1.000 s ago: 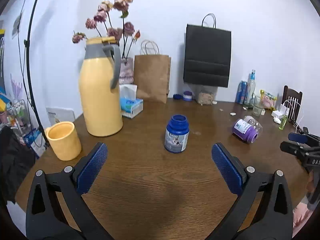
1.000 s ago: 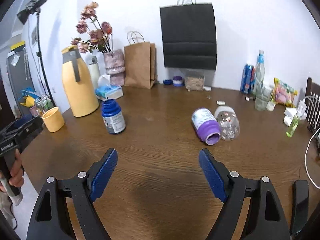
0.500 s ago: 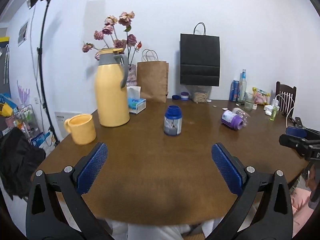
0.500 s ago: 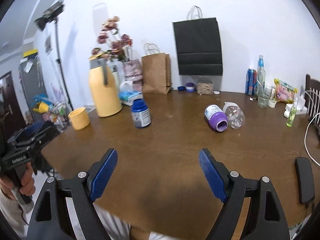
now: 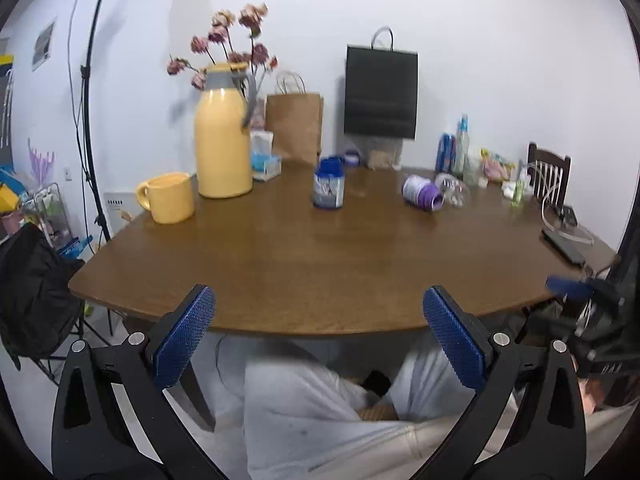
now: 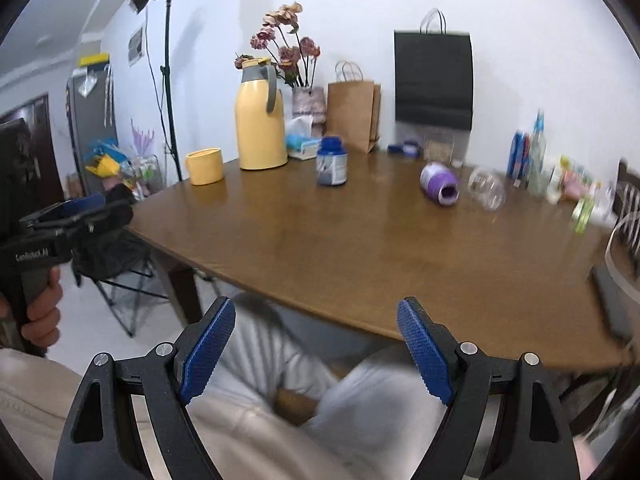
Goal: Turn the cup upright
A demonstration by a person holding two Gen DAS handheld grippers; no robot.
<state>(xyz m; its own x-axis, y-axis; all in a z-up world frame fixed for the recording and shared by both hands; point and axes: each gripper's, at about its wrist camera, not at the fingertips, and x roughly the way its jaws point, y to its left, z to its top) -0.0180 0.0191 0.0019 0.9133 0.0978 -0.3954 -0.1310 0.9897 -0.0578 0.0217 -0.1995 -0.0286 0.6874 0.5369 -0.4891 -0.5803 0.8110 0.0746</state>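
White lettering runs along the black body of the left gripper in the right wrist view; it is blurred and seems to begin "Gen". The labels on the blue jar and the purple jar are too small to read.

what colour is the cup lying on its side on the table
Purple, with a pale label band; the cup shows best in the right wrist view.
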